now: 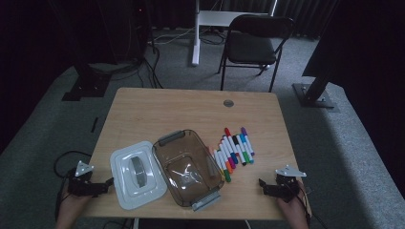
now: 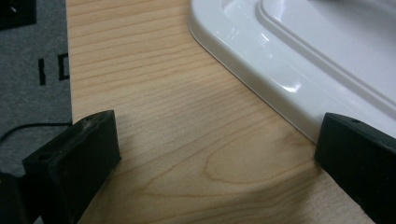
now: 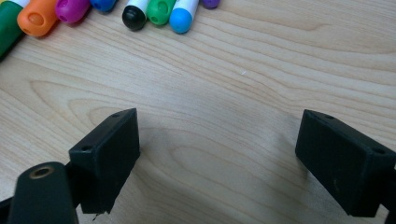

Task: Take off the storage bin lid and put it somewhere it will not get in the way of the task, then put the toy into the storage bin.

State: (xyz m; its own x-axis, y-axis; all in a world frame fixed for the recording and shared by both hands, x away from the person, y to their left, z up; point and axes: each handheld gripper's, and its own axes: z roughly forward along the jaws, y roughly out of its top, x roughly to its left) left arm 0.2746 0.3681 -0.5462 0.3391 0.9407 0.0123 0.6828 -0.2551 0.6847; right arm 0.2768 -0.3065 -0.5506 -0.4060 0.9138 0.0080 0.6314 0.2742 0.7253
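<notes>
With the white lid (image 1: 137,174) lying flat at lower left beside the open brown container (image 1: 187,167), the left gripper (image 1: 106,183) rests empty, jaws wide, while the right gripper (image 1: 264,185), likewise wide and empty, sits below the markers (image 1: 234,151), presumably awaiting loading.

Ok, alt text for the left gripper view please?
The left gripper has its two black jaws wide open with nothing between them, over the light wooden table. The glossy white plastic lid lies just beyond, near one jaw.
</notes>
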